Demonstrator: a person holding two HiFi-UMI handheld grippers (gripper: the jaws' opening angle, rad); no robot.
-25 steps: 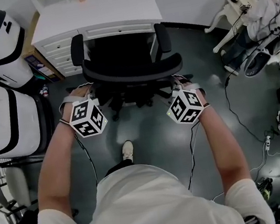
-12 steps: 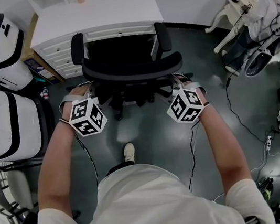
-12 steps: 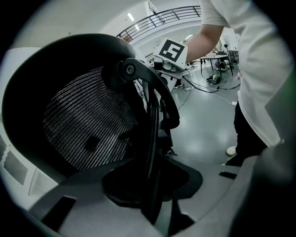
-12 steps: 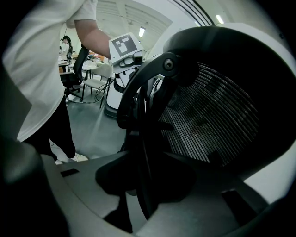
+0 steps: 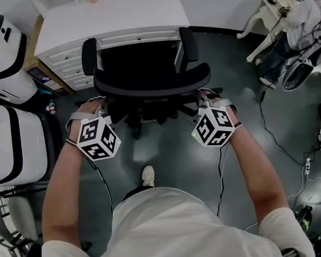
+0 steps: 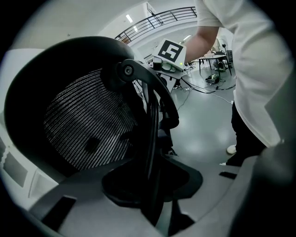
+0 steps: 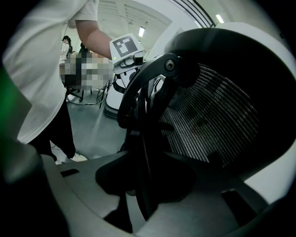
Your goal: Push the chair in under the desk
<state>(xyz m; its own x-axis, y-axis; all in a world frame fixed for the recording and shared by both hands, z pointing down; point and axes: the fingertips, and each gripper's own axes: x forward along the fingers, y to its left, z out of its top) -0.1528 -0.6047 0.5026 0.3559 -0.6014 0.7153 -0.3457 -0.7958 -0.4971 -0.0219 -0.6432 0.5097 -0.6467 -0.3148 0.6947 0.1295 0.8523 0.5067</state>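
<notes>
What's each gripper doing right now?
Left gripper: closed on the office chair backrest, left rim.
Right gripper: closed on the same backrest, right rim.

Head view steeply downward, both gripper views close, sharing chair [image 5: 153,84] backrest
</notes>
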